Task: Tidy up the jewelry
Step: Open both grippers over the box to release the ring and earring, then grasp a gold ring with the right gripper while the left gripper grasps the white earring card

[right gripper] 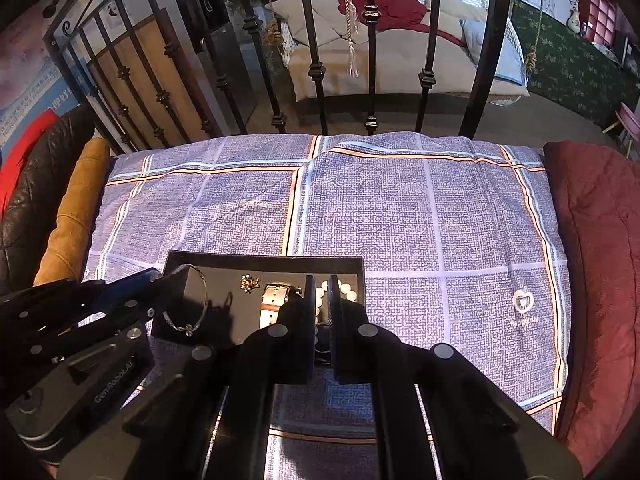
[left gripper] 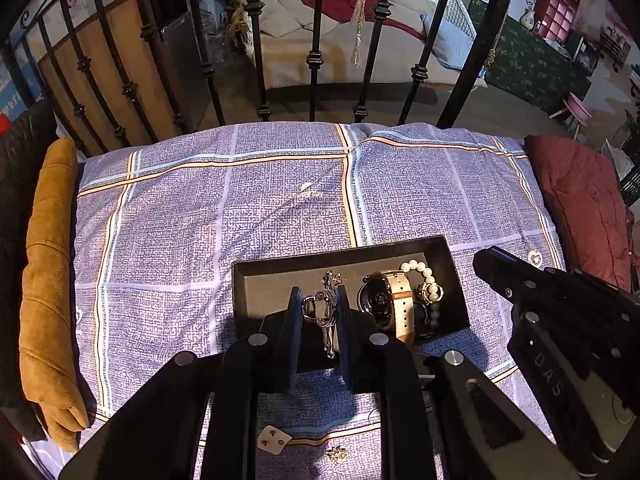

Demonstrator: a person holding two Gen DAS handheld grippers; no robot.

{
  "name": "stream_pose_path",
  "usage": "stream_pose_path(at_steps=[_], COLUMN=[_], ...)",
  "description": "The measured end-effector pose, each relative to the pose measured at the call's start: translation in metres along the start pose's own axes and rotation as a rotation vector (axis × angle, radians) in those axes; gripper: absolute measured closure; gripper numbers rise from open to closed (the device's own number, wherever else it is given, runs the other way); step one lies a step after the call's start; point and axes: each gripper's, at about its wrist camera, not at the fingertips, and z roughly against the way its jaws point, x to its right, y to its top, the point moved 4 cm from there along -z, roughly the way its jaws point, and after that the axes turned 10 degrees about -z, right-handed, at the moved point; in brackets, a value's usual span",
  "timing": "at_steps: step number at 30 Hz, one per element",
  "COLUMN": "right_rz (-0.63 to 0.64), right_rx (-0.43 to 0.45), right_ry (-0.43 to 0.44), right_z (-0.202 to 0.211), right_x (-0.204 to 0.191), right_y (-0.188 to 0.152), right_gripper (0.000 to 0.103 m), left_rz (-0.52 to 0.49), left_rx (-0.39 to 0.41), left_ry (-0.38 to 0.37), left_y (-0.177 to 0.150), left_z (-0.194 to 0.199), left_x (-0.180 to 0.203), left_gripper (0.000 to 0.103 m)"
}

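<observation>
**Bangle held over the tray, ready to set down**

The silver bangle [left gripper: 325, 307] sits pinched between the fingers of the left gripper [left gripper: 319, 307], which hold it edge-on just above the near-left part of the black tray [left gripper: 256, 270]. From the right wrist view the bangle [right gripper: 188, 304] shows as a thin hoop standing upright, its small clasp or charm hanging at the bottom, its flat plane roughly parallel to the tray's short side. So the thing lies straight ahead of the left fingers and already in them; judging by this, the coming move is a short drop into the tray's bare left half and a release.

To the right of the bangle inside the tray lie a gold brooch [right gripper: 250, 282], a watch [left gripper: 386, 300] with a pale strap, and a pearl bracelet [left gripper: 424, 278] at the tray's right end. The right gripper [right gripper: 321, 296] hovers over that right end with its fingers pressed together, holding nothing.

Nearer than the tray, on the checked bed cover [left gripper: 240, 200], an earring card [left gripper: 273, 439] and a small gold ornament [left gripper: 338, 455] are not yet in the tray.
</observation>
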Motion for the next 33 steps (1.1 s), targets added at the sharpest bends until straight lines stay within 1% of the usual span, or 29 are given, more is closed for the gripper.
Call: stream_pose_path(at_steps=[5,6,7,8,10,12,15,16,19,21,22,23,24,25,26,27,29,31,32,33], right_rz=[-0.008,-0.008,-0.007,-0.005,-0.002,0.001,0.002,0.004,0.009,0.004,-0.002,-0.009,-0.017,-0.027,-0.032,-0.035,-0.026,-0.013,0.0,0.011], right_rx=[0.004,0.004,0.004,0.003,0.004,0.006,0.007,0.007,0.008,0.004,-0.002,-0.005,0.0,0.014,0.031,0.051,0.035,0.019,0.006,-0.008], right_ry=[0.0,-0.002,-0.003,-0.002,-0.003,-0.004,-0.001,0.001,-0.002,-0.007,-0.007,-0.006,-0.024,-0.044,-0.041,-0.025,-0.011,0.012,0.013,0.019], right_z=[0.002,0.003,0.003,0.003,0.004,0.005,0.006,0.006,0.006,0.006,0.006,0.006,0.008,0.012,0.016,0.022,0.025,0.027,0.027,0.027], right_x=[0.003,0.003,0.003,0.003,0.003,0.002,0.0,-0.001,-0.002,-0.002,-0.002,-0.001,0.0,0.004,0.006,0.007,0.007,0.004,0.001,-0.002], right_y=[-0.001,-0.002,-0.002,-0.003,-0.003,-0.004,-0.004,-0.004,-0.005,-0.005,-0.006,-0.007,-0.008,-0.009,-0.011,-0.014,-0.023,-0.038,-0.047,-0.056], right_gripper=[0.097,0.096,0.097,0.097,0.097,0.097,0.097,0.097,0.097,0.094,0.09,0.075,0.05,0.035,0.019,0.019,0.019,0.019,0.02,0.025], left_rz=[-0.004,-0.006,-0.005,-0.002,0.003,0.004,0.005,0.006,0.01,0.01,0.012,0.018,0.026,0.036,0.049,0.069,0.086,0.089,0.09,0.098], left_rx=[-0.011,-0.013,-0.013,-0.012,-0.005,-0.001,0.002,0.001,0.004,0.013,0.009,0.006,0.007,0.003,-0.002,-0.004,-0.015,-0.034,-0.042,-0.052], left_ry=[0.014,0.015,0.018,0.023,0.024,0.029,0.029,0.032,0.062,0.077,0.093,0.127,0.168,0.2,0.212,0.205,0.197,0.222,0.22,0.214], left_y=[-0.002,-0.002,-0.002,-0.003,-0.002,-0.002,-0.001,-0.001,-0.001,-0.002,-0.003,-0.005,-0.008,-0.013,-0.018,-0.025,-0.039,-0.058,-0.067,-0.077], left_z=[-0.004,-0.004,-0.005,-0.005,-0.003,-0.003,-0.002,-0.001,0.0,0.003,0.004,0.006,0.009,0.012,0.014,0.015,0.017,0.018,0.018,0.016], left_x=[0.001,0.002,0.002,0.001,0.001,0.0,-0.001,-0.002,-0.005,-0.007,-0.009,-0.012,-0.017,-0.024,-0.031,-0.038,-0.049,-0.058,-0.06,-0.062], left_gripper=[0.087,0.086,0.081,0.075,0.07,0.065,0.064,0.062,0.04,0.034,0.025,0.02,0.018,0.013,0.006,0.007,0.007,0.007,0.007,0.007])
